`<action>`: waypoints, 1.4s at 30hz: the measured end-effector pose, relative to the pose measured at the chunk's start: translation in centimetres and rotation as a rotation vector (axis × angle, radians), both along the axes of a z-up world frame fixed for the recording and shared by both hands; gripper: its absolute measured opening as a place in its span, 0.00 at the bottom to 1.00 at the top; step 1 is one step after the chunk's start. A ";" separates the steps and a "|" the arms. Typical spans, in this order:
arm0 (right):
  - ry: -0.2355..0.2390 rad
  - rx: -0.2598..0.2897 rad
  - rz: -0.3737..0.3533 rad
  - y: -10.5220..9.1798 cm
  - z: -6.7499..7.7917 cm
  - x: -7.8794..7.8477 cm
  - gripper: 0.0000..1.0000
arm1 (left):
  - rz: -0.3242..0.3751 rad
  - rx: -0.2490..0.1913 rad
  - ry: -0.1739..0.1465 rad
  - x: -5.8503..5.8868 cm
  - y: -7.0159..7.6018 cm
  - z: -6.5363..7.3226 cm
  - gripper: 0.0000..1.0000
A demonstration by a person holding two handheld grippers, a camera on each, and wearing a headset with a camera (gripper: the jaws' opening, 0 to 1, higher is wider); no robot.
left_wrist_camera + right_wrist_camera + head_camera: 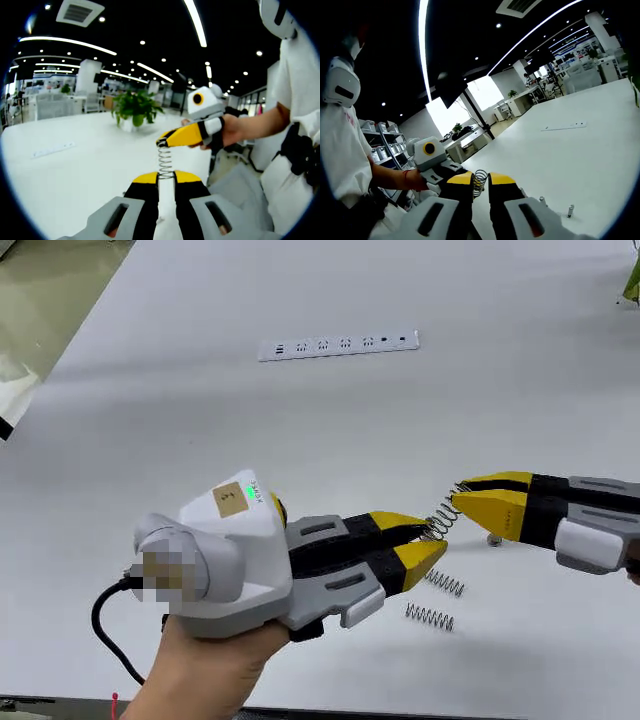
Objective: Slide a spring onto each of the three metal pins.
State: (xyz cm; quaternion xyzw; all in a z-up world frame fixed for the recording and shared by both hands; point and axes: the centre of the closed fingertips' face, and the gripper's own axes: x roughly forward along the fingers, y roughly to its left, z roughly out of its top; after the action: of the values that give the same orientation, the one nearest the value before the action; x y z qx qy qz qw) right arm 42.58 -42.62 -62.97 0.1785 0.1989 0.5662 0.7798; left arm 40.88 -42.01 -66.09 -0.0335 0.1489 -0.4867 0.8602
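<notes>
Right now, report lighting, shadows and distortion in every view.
Head view: even light, faint shadows under the two loose coiled wire springs on the white tabletop. Left gripper view: fisheye bends the ceiling light strips; the held steel spring is sharp. Right gripper view: the bright window is blown out.

Matt yellow and black plastic tips my left gripper point(433, 539) and right gripper point(461, 497), behind them smooth grey plastic shells with a soft sheen. The spring point(441, 517) between them is bare, bright metal wire, as are the loose springs point(444, 583) at 6 o'clock of it. The table point(300, 440) is smooth, matt white; the cable point(95, 622) is black and rubbery.
</notes>
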 end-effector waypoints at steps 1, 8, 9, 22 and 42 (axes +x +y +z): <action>-0.001 -0.001 0.002 0.0 0.0 0.0 0.13 | -0.001 0.001 0.000 0.0 0.0 0.0 0.10; -0.016 -0.010 0.019 0.2 0.0 -0.4 0.13 | -0.008 0.004 0.005 -0.2 -0.1 -0.2 0.11; -0.018 -0.012 0.021 0.2 0.0 -0.5 0.13 | -0.009 0.003 0.006 -0.2 -0.1 -0.2 0.11; -0.055 -0.040 0.064 0.7 0.4 -1.1 0.12 | -0.026 0.015 0.006 -0.4 -0.3 -0.5 0.11; -0.157 -0.138 0.145 1.6 0.7 -2.5 0.12 | -0.052 0.039 -0.008 -0.9 -0.4 -0.7 0.10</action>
State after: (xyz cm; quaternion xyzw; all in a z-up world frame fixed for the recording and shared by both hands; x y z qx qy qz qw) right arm 40.09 -41.00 -62.24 0.0645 0.1880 0.6181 0.7605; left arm 39.97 -42.41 -66.77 -0.0111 0.1557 -0.5062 0.8482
